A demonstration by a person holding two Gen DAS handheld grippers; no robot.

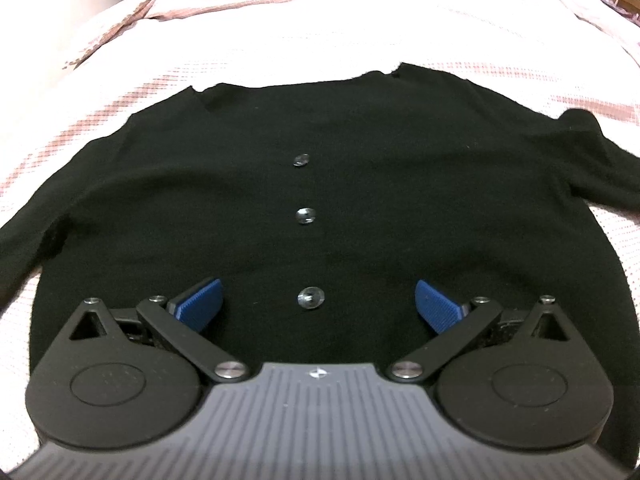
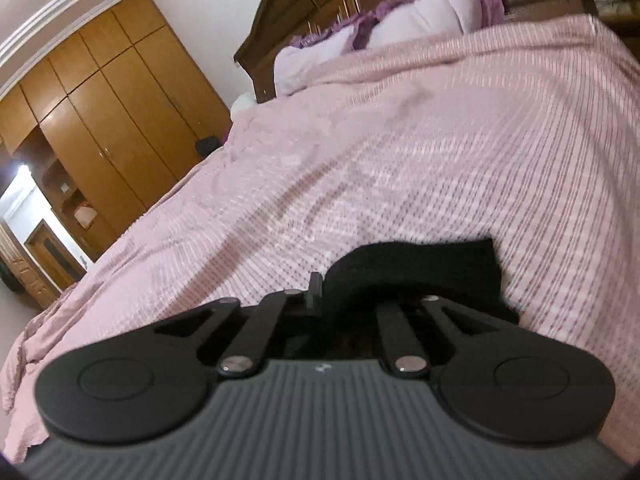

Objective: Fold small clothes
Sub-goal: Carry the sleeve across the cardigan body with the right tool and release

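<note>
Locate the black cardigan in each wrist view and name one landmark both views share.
Left wrist: the black cardigan lies spread flat across the middle of the picture, three buttons in a line, the open left gripper over its near edge.
Right wrist: only a black fold shows at lower centre, pinched in the shut right gripper.
Shared landmark: the pink checked bedspread under the garment.

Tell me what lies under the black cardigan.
The black cardigan lies flat on a pink-and-white checked bedspread, which shows all around it. What the bedspread covers cannot be seen.
</note>
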